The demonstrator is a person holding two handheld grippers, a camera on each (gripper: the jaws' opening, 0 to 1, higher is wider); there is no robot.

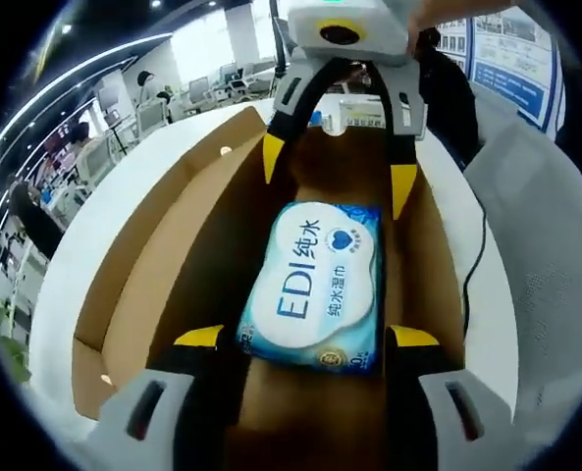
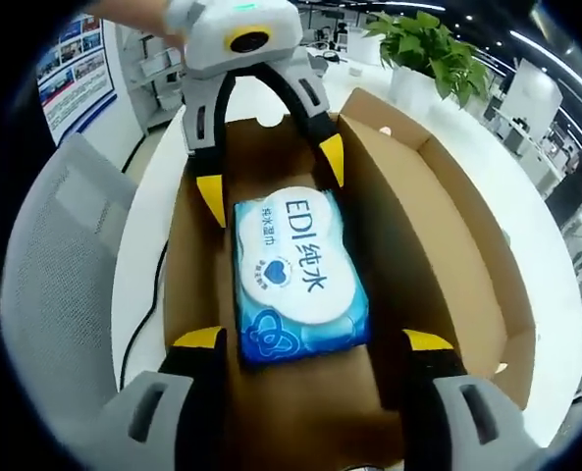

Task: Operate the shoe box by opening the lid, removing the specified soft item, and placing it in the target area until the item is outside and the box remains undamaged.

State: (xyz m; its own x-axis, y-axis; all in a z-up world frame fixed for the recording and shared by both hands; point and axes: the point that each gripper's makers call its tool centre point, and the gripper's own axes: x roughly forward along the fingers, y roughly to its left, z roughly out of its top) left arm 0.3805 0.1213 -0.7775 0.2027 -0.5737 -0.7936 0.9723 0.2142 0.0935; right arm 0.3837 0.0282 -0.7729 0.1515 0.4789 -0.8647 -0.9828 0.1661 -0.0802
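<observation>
1. Wet-wipes pack, soft blue-and-white plastic w/ "EDI" printed on an oval label (image 1: 313, 285) (image 2: 297, 280), lay flat on the floor of the open brown cardboard shoe box (image 1: 187, 245) (image 2: 438, 235), still inside, lid folded out to one side.
2. Left gripper (image 1: 305, 337) came in over one short end of the pack; its yellow-tipped black jaws stood wide apart, one on each side of the pack's near end, just beside the edges. Contact w/ pack: cannot tell.
3. Right gripper (image 2: 307, 339) did the same from the opposite end; jaws apart, straddling the pack's near corners, nothing clamped.
4. Each view caught the other gripper facing it across the box: right one at top of left gripper view (image 1: 335, 182), left one at top of right gripper view (image 2: 269, 175), both w/ yellow tips spread near the far end of the pack.
5. Left gripper view alone: rows of office desks & monitors (image 1: 124, 128) in the bkgd, a white pack w/ blue print (image 1: 364, 116) on the round white table (image 1: 84, 255) beyond the box, blue wall poster (image 1: 516, 64).
6. Right gripper view alone: green potted plant (image 2: 418, 49) behind the box.
7. Grey fabric chair back (image 1: 551, 255) (image 2: 60, 265) and a black cable (image 1: 479, 245) (image 2: 148, 314) on the white table edge (image 2: 138, 275) showed in both.
</observation>
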